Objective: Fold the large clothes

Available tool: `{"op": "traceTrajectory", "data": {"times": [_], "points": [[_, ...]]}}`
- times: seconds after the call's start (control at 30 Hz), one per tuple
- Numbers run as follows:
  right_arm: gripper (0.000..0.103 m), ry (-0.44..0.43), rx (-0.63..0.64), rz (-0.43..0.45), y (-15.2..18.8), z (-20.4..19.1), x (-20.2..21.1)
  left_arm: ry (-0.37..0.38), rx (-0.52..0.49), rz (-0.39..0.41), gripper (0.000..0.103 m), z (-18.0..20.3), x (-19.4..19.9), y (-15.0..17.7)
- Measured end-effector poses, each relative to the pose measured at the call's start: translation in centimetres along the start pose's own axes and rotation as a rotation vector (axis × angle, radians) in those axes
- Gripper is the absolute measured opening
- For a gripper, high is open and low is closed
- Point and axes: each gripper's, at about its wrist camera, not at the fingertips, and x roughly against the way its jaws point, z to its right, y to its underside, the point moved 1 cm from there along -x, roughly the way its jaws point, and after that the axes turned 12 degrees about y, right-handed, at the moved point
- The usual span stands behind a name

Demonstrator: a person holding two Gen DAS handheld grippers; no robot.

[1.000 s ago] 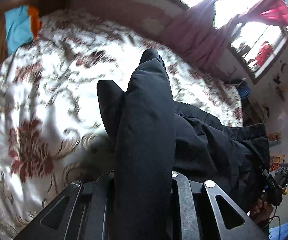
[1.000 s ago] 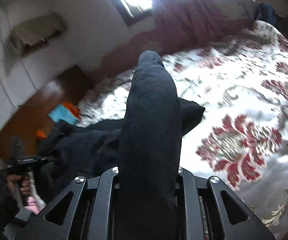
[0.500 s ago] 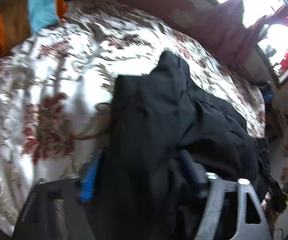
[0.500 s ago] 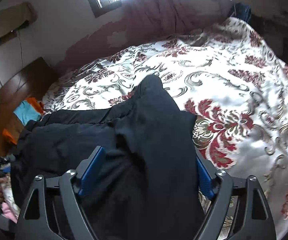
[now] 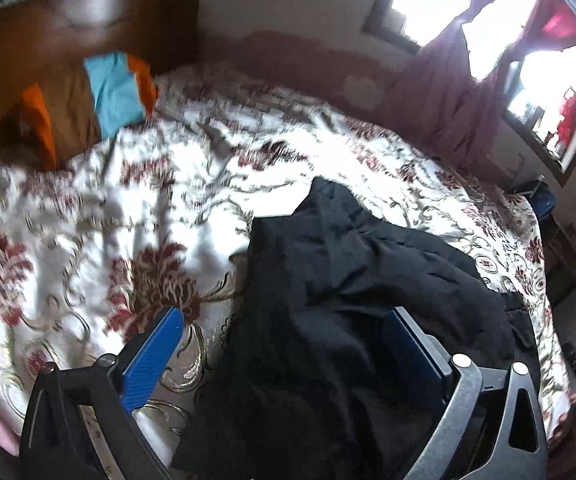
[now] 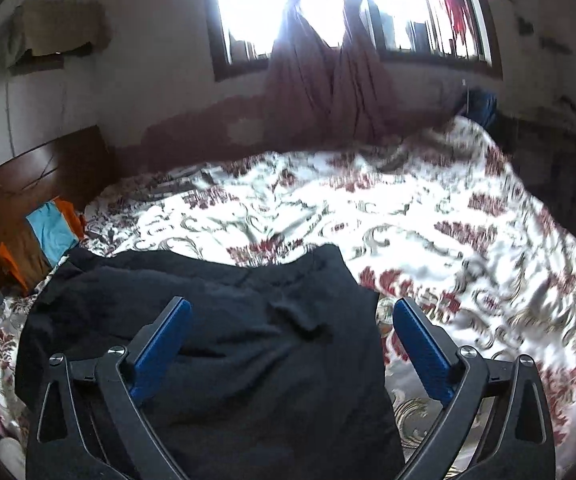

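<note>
A large black garment [image 5: 348,304] lies folded over on the floral bedspread [image 5: 168,200]; it also shows in the right wrist view [image 6: 228,320]. My left gripper [image 5: 284,320] is open, its blue pads [image 5: 152,356] spread above the garment's left edge. My right gripper [image 6: 288,312] is open, its blue pads [image 6: 420,352] spread over the garment's right edge. Neither holds the cloth.
A wooden headboard [image 5: 68,28] with blue and orange cloth [image 5: 116,92] stands at the bed's head. Windows with maroon curtains [image 6: 320,80] line the far wall. The bedspread [image 6: 448,220] stretches wide to the right of the garment.
Both grippers were shut on the black garment and held it up; they have opened and let it drop onto the bed, then drawn back a little.
</note>
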Motion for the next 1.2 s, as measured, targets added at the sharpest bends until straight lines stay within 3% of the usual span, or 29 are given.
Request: {"op": "traceTrajectory", "data": {"times": [0.4, 0.73, 1.2], "points": [[0.1, -0.03, 0.037, 0.171, -0.5, -1.5, 8.8, 0.041, -0.187, 0.126, 0.102, 6.6, 6.7, 2.5], [0.1, -0.069, 0.053, 0.283, 1.2, -2.3, 15.7, 0.101, -0.235, 0.204, 0.102, 10.5, 11.8, 5.4], [0.101, -0.104, 0.08, 0.333, 4.7, -2.4, 21.6, 0.132, -0.368, 0.286, 0.103, 14.4, 17.2, 10.8]]}}
